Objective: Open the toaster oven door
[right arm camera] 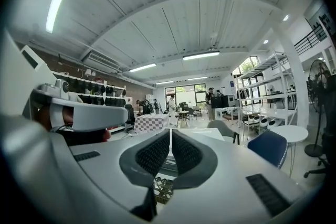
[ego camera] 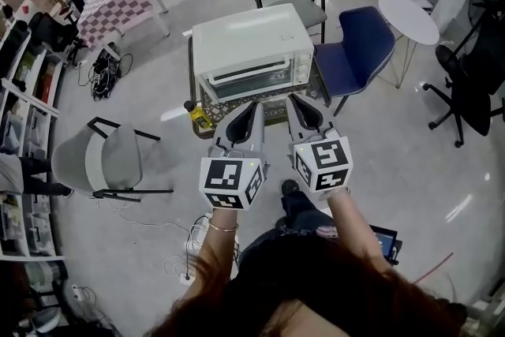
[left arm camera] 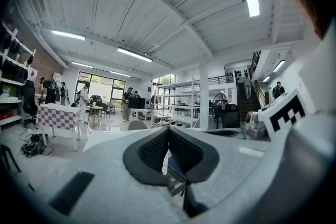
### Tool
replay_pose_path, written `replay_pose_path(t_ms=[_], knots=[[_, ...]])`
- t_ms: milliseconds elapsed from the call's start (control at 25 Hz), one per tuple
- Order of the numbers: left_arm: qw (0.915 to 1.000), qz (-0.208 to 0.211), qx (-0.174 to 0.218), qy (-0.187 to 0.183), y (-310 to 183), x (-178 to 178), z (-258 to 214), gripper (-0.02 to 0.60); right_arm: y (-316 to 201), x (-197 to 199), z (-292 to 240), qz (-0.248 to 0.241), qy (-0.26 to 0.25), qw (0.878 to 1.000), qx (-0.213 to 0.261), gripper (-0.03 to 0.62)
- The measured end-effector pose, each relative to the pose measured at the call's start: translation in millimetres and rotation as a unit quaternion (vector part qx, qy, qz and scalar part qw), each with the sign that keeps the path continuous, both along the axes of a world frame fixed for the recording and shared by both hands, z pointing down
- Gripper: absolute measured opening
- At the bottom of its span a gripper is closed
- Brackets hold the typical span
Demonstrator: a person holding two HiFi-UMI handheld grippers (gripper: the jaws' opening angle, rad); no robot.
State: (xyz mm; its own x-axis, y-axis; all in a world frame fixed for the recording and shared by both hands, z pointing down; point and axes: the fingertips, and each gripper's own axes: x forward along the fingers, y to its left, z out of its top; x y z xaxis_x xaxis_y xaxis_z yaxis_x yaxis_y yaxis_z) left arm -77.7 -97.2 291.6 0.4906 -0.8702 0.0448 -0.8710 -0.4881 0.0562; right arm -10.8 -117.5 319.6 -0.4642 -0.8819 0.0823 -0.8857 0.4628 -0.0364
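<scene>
Toaster oven (ego camera: 251,43) door (ego camera: 252,80) shut; left gripper (ego camera: 253,110), right gripper (ego camera: 296,103) closed, empty

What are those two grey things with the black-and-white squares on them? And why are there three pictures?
A person is holding two hand tools, and each one ends in a claw. The head view comes from a camera on the person's head, looking down. In it you see the left claw and the right claw, each with its patterned cube. The other two pictures come from little cameras riding on each claw and looking along it. In front of the person, a white toaster oven sits on a small wire stand, with its door closed. Both claws are pinched shut and hold nothing.
</scene>
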Motion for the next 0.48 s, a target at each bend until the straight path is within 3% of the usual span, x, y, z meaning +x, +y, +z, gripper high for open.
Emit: replay_pose_path(t_ms=[480], knots=[[0.9997, -0.017, -0.015, 0.004, -55, -3, 16, 0.014, -56, -4, 25, -0.016, -0.010, 0.999, -0.035, -0.008]])
